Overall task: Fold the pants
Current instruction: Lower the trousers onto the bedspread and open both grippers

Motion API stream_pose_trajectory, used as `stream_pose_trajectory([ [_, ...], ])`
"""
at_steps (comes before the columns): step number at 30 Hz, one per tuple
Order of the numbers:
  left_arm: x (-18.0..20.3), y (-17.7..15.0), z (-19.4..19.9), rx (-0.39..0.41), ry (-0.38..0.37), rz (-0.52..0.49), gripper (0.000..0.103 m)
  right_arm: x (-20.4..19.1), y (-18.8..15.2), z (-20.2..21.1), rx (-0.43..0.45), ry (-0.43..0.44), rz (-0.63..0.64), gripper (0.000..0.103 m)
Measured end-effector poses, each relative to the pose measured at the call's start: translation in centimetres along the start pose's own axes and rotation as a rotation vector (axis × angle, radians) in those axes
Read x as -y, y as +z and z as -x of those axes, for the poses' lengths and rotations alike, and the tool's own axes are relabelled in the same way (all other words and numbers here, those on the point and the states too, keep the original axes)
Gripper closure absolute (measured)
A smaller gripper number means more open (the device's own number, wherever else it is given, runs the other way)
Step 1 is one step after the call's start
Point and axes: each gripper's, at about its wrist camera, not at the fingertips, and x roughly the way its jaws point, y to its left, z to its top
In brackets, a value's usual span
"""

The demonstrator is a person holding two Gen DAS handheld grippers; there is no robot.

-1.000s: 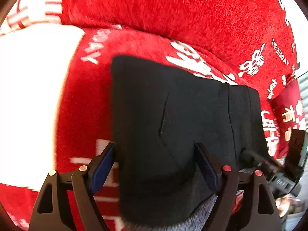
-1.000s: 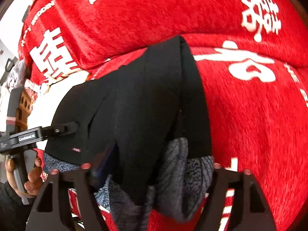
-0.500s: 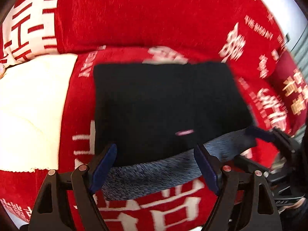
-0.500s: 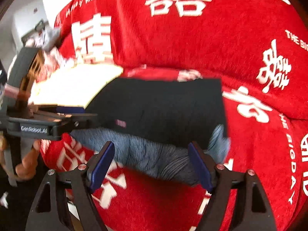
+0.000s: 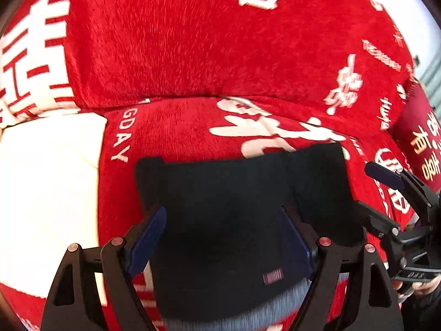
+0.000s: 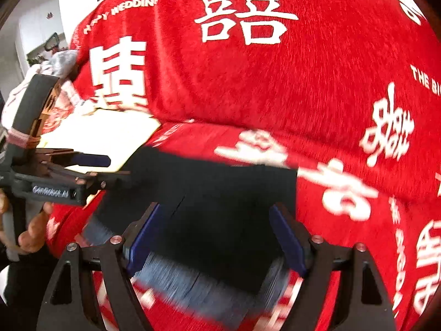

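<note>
The black pants (image 5: 234, 220) lie folded into a small rectangle on the red sofa seat (image 5: 179, 127), grey waistband (image 5: 248, 314) toward me. They also show in the right wrist view (image 6: 220, 207), with the grey waistband (image 6: 198, 284) near. My left gripper (image 5: 224, 240) is open over the near left part of the pants, holding nothing. My right gripper (image 6: 217, 237) is open over the near right part, holding nothing. Each gripper shows in the other's view: the right one (image 5: 397, 209) and the left one (image 6: 82, 171).
The sofa is covered in red plush with white characters; its backrest (image 5: 206, 41) rises just behind the pants. A white cloth (image 5: 46, 193) lies on the seat left of the pants. A dark red cushion (image 5: 421, 127) sits at the right.
One second ago the right gripper held the pants fold lifted. The fold has been laid down, both grippers stand open and have drawn back toward the waistband.
</note>
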Motion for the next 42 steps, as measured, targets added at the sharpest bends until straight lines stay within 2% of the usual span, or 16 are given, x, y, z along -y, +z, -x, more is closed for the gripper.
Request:
stream_pose_trajectory([
  [5, -1.4, 1.6, -5.1, -0.082, 0.025, 0.050, 0.020, 1.1, 1.8, -6.7, -0.131, 0.030, -0.024, 0.020],
  [8, -0.9, 1.0, -6.2, -0.091, 0.047, 0.002, 0.020, 1.6, 0.9, -9.7, -0.203, 0.017, -0.039, 0.020],
  [10, -0.3, 0.5, -6.7, -0.093, 0.063, -0.042, 0.013, 1.7, 0.4, -10.2, -0.202, 0.004, -0.029, 0.017],
  [15, 0.0, 0.1, -6.5, -0.076, 0.081, -0.059, 0.011, 1.6, 0.2, -10.4, -0.203, 0.021, -0.012, 0.012],
  [17, 0.7, 0.0, -5.5, -0.057, 0.121, -0.086, 0.011, 1.7, 0.4, -9.6, -0.193, 0.001, -0.018, 0.012],
  [20, 1.3, -1.1, -3.2, -0.015, 0.144, -0.100, 0.011, 1.5, -0.1, -6.8, -0.151, -0.028, -0.051, 0.012],
  [25, 1.2, -4.7, 0.0, 0.019, 0.192, -0.075, 0.011, -0.1, -3.3, -1.2, -0.074, -0.077, -0.050, 0.012],
  [28, 0.5, -7.1, 0.4, -0.001, 0.181, -0.036, 0.011, -1.5, -5.9, 0.8, -0.054, -0.004, -0.062, 0.012],
  [29, 0.3, -7.7, 0.3, -0.010, 0.179, -0.024, 0.011, -2.0, -6.9, 1.3, -0.042, 0.044, -0.066, 0.012],
  [31, -0.3, -8.6, -0.6, -0.044, 0.166, 0.007, 0.011, -2.4, -8.3, 0.9, -0.059, 0.083, -0.076, 0.012],
  [34, -0.9, -8.7, -1.1, -0.048, 0.169, 0.039, 0.004, -2.6, -9.4, -0.6, -0.081, 0.074, -0.064, 0.007],
  [38, -0.4, -8.9, 0.0, -0.037, 0.203, 0.018, 0.003, -4.0, -8.7, -0.4, -0.114, 0.020, -0.009, 0.005],
  [42, 0.2, -9.7, 1.7, -0.003, 0.238, -0.010, 0.003, -4.9, -8.4, 3.0, -0.050, -0.019, -0.007, 0.005],
])
